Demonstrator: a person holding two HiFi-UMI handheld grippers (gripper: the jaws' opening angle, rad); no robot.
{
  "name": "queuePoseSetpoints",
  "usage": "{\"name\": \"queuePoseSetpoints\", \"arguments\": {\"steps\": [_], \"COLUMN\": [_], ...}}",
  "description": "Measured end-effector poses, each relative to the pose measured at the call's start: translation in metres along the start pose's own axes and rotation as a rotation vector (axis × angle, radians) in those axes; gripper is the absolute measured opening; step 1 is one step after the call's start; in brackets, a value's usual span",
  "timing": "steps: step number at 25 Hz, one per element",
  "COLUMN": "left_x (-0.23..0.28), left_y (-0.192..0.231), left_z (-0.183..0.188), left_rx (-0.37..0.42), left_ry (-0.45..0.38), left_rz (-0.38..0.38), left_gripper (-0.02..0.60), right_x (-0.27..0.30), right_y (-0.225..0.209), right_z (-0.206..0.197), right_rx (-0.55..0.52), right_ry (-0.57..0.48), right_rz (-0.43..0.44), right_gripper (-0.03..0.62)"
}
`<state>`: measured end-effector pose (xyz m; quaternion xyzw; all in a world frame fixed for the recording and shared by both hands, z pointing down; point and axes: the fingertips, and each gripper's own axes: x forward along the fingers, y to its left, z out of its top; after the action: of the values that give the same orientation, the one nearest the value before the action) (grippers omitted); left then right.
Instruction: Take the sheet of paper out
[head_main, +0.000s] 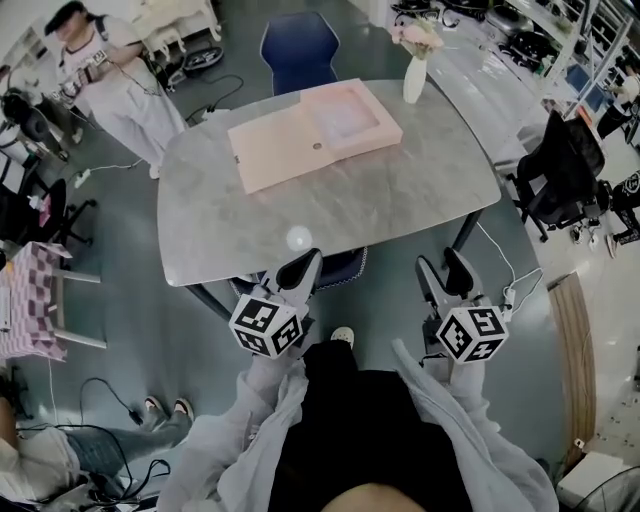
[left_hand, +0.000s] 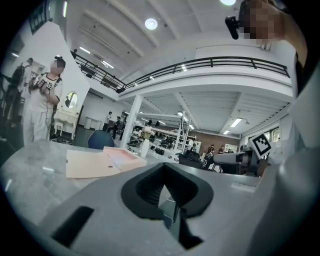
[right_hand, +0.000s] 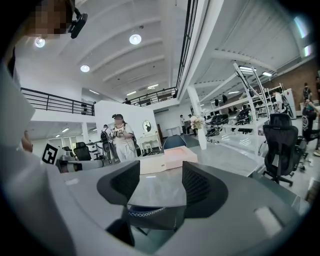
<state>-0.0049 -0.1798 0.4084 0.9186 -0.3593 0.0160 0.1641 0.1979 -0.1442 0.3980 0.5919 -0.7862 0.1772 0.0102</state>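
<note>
A pink box file (head_main: 312, 132) lies open at the far side of the grey table (head_main: 330, 215), its lid (head_main: 272, 152) folded flat to the left. The tray half (head_main: 350, 118) shows a pale inside; I cannot make out a separate sheet. The file also shows in the left gripper view (left_hand: 95, 162) and the right gripper view (right_hand: 167, 159). My left gripper (head_main: 290, 270) (left_hand: 163, 167) hangs at the table's near edge, fingertips meeting, nothing held. My right gripper (head_main: 445, 272) (right_hand: 161, 175) is beside it, open and empty. Both are well short of the file.
A white vase of flowers (head_main: 414, 75) stands at the table's far right corner. A blue chair (head_main: 298, 50) sits behind the table, another (head_main: 340, 268) tucked under its near edge. A person (head_main: 110, 80) stands far left. A black office chair (head_main: 565, 170) is at the right.
</note>
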Motion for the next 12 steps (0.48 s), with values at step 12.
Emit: {"name": "queuePoseSetpoints", "arguments": {"steps": [12], "left_x": [0.025], "left_y": [0.048], "left_z": [0.018], "left_rx": [0.027], "left_ry": [-0.014], "left_rz": [0.029], "left_gripper": [-0.002], "right_x": [0.057], "right_y": [-0.015], "right_z": [0.02], "right_rx": [-0.006], "right_ry": [0.004], "right_rz": [0.034], "right_gripper": [0.258]}}
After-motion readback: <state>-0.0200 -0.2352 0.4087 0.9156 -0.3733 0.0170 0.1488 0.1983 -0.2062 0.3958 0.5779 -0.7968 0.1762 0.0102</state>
